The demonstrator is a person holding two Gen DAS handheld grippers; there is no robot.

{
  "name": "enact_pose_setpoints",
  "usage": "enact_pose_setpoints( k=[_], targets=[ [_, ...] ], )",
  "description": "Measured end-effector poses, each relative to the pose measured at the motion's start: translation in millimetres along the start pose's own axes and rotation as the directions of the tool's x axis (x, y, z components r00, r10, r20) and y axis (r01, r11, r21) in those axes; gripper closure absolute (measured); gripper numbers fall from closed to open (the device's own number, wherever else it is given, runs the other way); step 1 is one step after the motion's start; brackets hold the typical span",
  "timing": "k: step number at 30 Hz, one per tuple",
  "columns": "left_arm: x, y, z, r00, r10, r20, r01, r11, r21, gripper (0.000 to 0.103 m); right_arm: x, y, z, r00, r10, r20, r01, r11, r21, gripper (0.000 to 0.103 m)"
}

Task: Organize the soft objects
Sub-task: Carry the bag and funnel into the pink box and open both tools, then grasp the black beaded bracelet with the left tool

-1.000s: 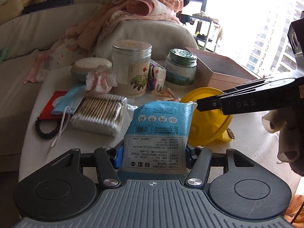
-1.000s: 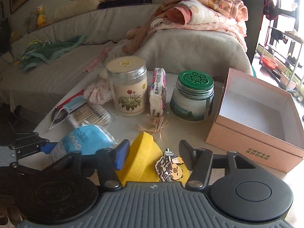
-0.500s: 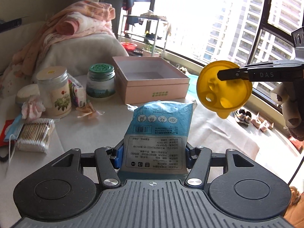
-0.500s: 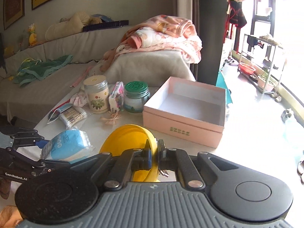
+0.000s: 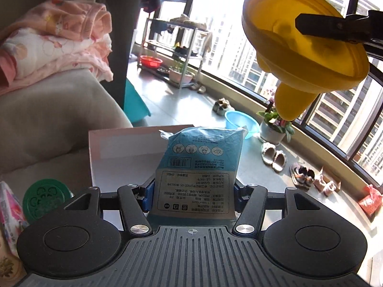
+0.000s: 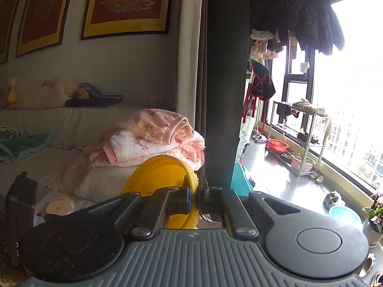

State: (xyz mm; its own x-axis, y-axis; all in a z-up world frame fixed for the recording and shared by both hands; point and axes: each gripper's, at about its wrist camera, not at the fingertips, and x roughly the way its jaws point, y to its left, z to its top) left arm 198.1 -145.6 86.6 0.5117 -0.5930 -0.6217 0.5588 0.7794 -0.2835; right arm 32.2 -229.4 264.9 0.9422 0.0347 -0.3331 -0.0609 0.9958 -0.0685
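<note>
Gripping blue packet [image 5: 199,167] in left claw [image 5: 191,191]; right claw [image 6: 197,196] pinching yellow funnel [image 6: 158,181].

Counted over both views, there are two grippers: the left gripper [image 5: 191,189] and the right gripper [image 6: 196,197]. Each one carries one thing: one blue packet [image 5: 199,165] and one yellow funnel [image 5: 301,47].

On the table there is one pink box [image 5: 124,148], one jar with a green lid [image 5: 44,199], one jar with a pale lid [image 6: 58,206] and one flowered packet [image 5: 9,208] at the left edge.

On the sofa lies one heap of pink blankets [image 6: 153,138]. On the wall hang three framed pictures [image 6: 129,7].

On the floor by the window I count one blue basin [image 5: 241,123], one red basin [image 5: 150,61], one metal rack [image 6: 299,138] and one flower pot [image 5: 274,129]. The exact number of shoes I cannot tell.
</note>
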Motion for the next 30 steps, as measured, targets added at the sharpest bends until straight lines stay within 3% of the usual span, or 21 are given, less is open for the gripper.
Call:
enact_pose_setpoints(
  k=[2,4,6,9,11,13,17,21,26,30],
  targets=[
    [44.4,13.5,-0.5,0.996,-0.019,-0.093,0.012,0.997,-0.077,0.040,39.0,-2.2,-1.2,0.999,-0.010,-0.033,0.010,1.000,0.005,0.098],
    [65.9,19.9,-5.1,0.993,0.003,-0.118,-0.014,0.996,-0.092,0.040,86.9,-1.9,-12.7,0.995,-0.038,-0.092,0.038,0.999,-0.006,0.096],
    [69.3,22.8,-9.8,0.994,0.014,-0.112,-0.022,0.997,-0.076,0.039,133.0,-2.1,-32.2,0.978,-0.047,-0.202,0.043,0.999,-0.028,0.093],
    [57.6,22.7,-16.9,0.997,-0.005,-0.075,0.003,1.000,-0.029,0.037,179.4,-9.5,-66.9,0.932,-0.007,-0.363,0.022,0.999,0.035,0.089],
    [46.4,23.7,-17.2,1.000,0.022,-0.021,-0.022,1.000,-0.006,0.038,184.8,-12.1,-80.0,0.927,0.015,-0.376,0.013,0.997,0.073,0.085],
    [28.5,27.0,-16.6,0.998,0.024,0.052,-0.023,0.999,-0.032,0.038,182.3,-10.1,-84.6,0.930,0.010,-0.368,0.016,0.998,0.067,0.082],
    [-3.0,28.9,-19.1,0.995,-0.070,0.066,0.074,0.996,-0.056,0.038,158.6,-8.4,-79.1,0.942,0.003,-0.337,0.022,0.997,0.071,0.069],
    [-43.6,21.9,-38.1,0.995,-0.071,0.076,0.072,0.997,-0.002,0.038,123.1,0.4,-68.2,0.964,-0.024,-0.263,0.035,0.999,0.037,0.058],
    [-104.5,37.2,-81.9,0.993,0.023,0.113,-0.027,0.999,0.029,0.038,73.3,32.8,-62.6,0.994,0.011,-0.108,-0.009,1.000,0.026,0.030],
    [-155.7,70.3,-113.0,0.979,0.157,0.130,-0.155,0.988,-0.024,0.038,43.6,74.6,-68.2,0.999,0.038,0.010,-0.038,0.999,0.006,0.022]
  ],
)
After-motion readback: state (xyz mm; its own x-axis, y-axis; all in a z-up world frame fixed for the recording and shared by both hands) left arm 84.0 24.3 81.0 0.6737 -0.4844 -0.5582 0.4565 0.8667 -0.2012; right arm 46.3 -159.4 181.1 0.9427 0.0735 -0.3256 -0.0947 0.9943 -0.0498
